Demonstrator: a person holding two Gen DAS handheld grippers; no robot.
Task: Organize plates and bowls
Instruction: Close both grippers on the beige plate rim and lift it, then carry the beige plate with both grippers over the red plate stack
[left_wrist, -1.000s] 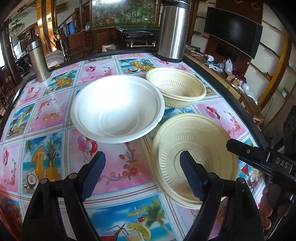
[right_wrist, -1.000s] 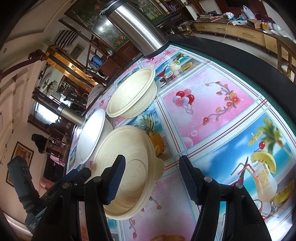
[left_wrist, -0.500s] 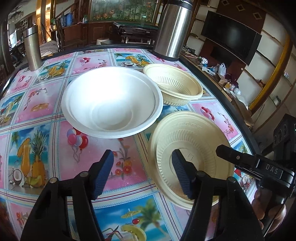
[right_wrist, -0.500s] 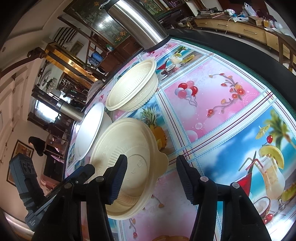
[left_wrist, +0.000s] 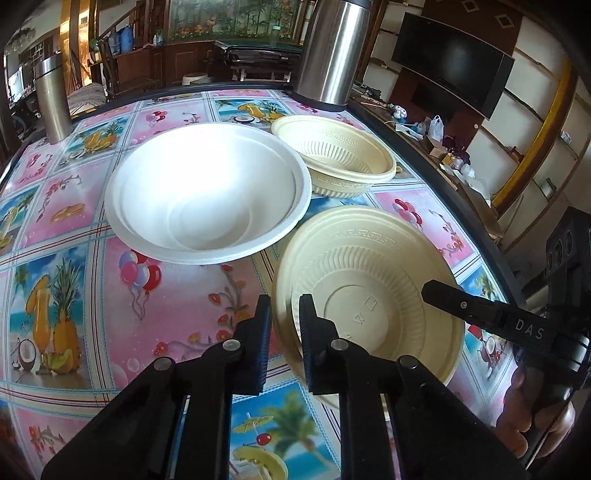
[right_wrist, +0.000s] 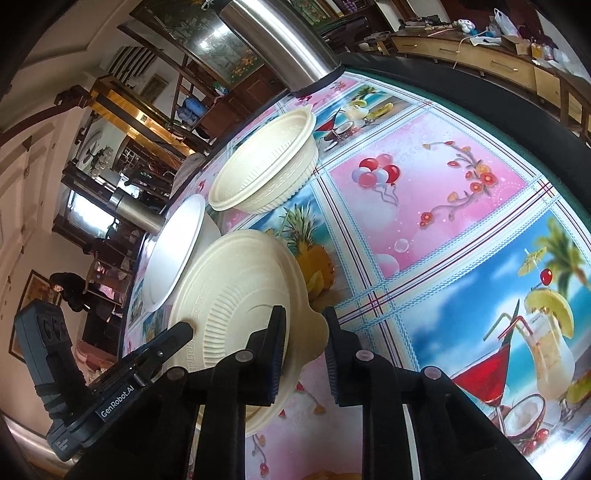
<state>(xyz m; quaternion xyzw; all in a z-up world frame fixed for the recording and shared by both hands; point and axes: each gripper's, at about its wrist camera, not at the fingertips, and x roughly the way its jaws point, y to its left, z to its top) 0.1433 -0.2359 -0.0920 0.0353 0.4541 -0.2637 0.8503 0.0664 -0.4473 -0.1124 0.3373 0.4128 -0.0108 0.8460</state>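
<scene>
A cream ribbed plate (left_wrist: 373, 280) lies near the table's right edge; it also shows in the right wrist view (right_wrist: 240, 291). My left gripper (left_wrist: 284, 325) is shut on its left rim. My right gripper (right_wrist: 304, 332) is narrowed around the plate's opposite rim, its jaws close to the edge. A large white bowl (left_wrist: 207, 195) sits to the left, also seen in the right wrist view (right_wrist: 173, 254). A cream ribbed bowl (left_wrist: 332, 155) stands behind, also in the right wrist view (right_wrist: 269, 162).
A tall steel flask (left_wrist: 332, 51) stands at the table's far edge and a steel tumbler (left_wrist: 51, 99) at the far left. The table (left_wrist: 74, 258) has a bright fruit-print cloth and a dark raised rim (right_wrist: 480, 103) on the right.
My left gripper has closed from wide open onto the cream plate's left rim. My right gripper has narrowed around the plate's other rim.
</scene>
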